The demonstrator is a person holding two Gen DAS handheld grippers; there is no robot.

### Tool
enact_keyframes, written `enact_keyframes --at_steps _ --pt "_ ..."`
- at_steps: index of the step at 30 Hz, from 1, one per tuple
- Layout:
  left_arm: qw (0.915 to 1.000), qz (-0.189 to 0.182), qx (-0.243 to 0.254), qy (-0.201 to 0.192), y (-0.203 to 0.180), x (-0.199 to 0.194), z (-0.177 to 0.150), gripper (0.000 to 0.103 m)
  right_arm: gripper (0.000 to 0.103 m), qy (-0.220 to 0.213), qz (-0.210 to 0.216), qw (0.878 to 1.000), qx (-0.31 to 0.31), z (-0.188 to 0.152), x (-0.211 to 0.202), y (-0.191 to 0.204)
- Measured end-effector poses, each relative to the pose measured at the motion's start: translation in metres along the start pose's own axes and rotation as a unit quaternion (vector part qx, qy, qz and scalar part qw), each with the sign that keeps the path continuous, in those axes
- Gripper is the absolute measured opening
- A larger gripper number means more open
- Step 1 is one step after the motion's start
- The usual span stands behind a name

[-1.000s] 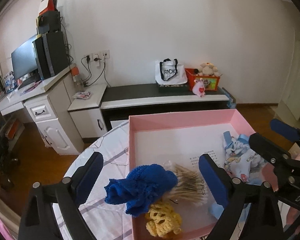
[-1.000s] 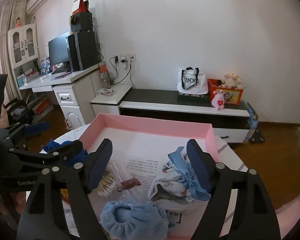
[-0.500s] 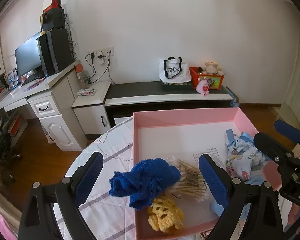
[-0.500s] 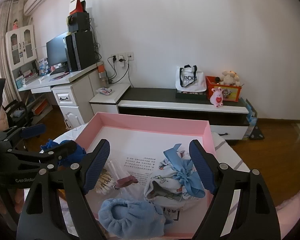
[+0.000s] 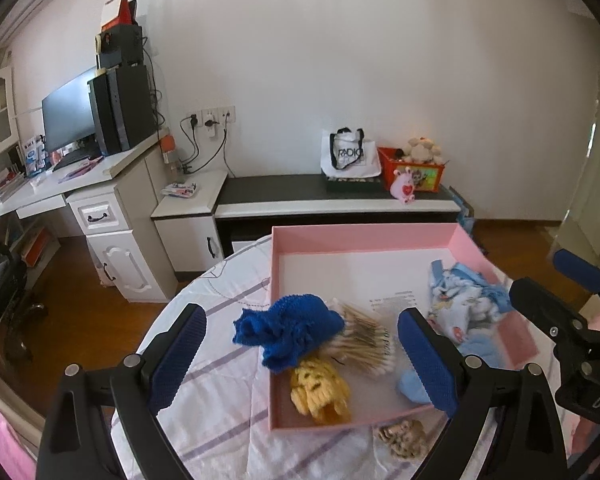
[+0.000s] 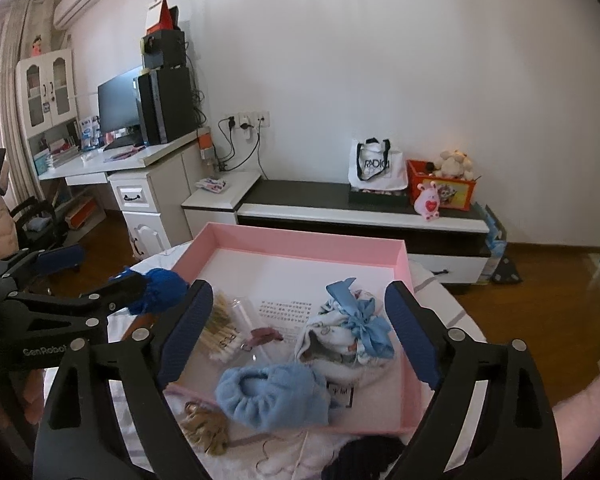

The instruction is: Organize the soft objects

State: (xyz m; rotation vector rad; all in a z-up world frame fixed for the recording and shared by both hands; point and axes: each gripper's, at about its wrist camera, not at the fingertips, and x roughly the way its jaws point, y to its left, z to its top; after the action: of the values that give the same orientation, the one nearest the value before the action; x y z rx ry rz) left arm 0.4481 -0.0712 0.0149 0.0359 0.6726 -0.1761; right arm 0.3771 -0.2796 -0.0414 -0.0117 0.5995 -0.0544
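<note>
Left claw (image 5: 300, 354): jaws stand wide apart, nothing between the pads; it hovers above the near left edge of the pink tray (image 5: 364, 236). Right claw (image 6: 298, 334): jaws apart and opening at this moment, no pad presses on anything; it hovers over the tray's near half.

The tray sits on a round bench (image 5: 220, 412) covered with a white cloth with purple stripes.

Contents of tray, left wrist view:
- dark blue knitted piece (image 5: 288, 330), draped over the tray's left wall, part inside and part on the cloth
- yellow knitted piece (image 5: 320, 392), inside at the near left corner, just below the blue one
- bundle of cotton swabs (image 5: 364, 344), touching the blue piece on its right side
- printed cloth pouch (image 5: 460, 304) with a light blue ribbon, at the right side of the tray
- light blue fluffy piece (image 6: 272, 394), at the near wall, next to the pouch
- small brownish hair clip (image 6: 262, 336), on the tray floor between the swabs and the pouch

Outside the tray: a beige frilly scrunchie (image 5: 404, 436) lies on the cloth just beyond the near wall. A dark item (image 6: 364, 456) lies at the near edge in the right wrist view; cannot tell what it is.
</note>
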Motion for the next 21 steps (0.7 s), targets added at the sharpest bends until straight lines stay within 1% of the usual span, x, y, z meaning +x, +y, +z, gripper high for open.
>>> enact_keyframes --at_steps 3,5,11,16,19,21 --pt "0.9999 0.000 -0.002 -0.016 -0.002 -0.028 -0.010 0.100 0.092 -0.009 -0.005 1.000 -0.007 0.000 -0.020 0.005" --pt "0.9996 -0.002 -0.002 -0.029 -0.004 -0.050 -0.018 0.101 0.094 -0.016 -0.008 1.000 -0.012 0.001 -0.036 0.009" --pt "0.9986 -0.009 -0.008 -0.052 -0.008 -0.106 -0.039 0.102 0.101 -0.052 -0.023 0.998 -0.023 -0.002 -0.094 0.020" --pt "0.9969 -0.002 -0.012 -0.078 -0.010 -0.161 -0.060 0.103 0.103 -0.077 -0.031 0.996 -0.025 -0.006 -0.140 0.027" --pt "0.9959 -0.005 -0.015 -0.089 -0.013 -0.186 -0.074 0.103 0.103 -0.088 -0.038 0.995 -0.025 -0.010 -0.165 0.031" --pt "0.9955 0.001 -0.013 -0.093 -0.016 -0.202 -0.084 0.103 0.103 -0.096 -0.039 0.994 -0.022 -0.014 -0.180 0.033"
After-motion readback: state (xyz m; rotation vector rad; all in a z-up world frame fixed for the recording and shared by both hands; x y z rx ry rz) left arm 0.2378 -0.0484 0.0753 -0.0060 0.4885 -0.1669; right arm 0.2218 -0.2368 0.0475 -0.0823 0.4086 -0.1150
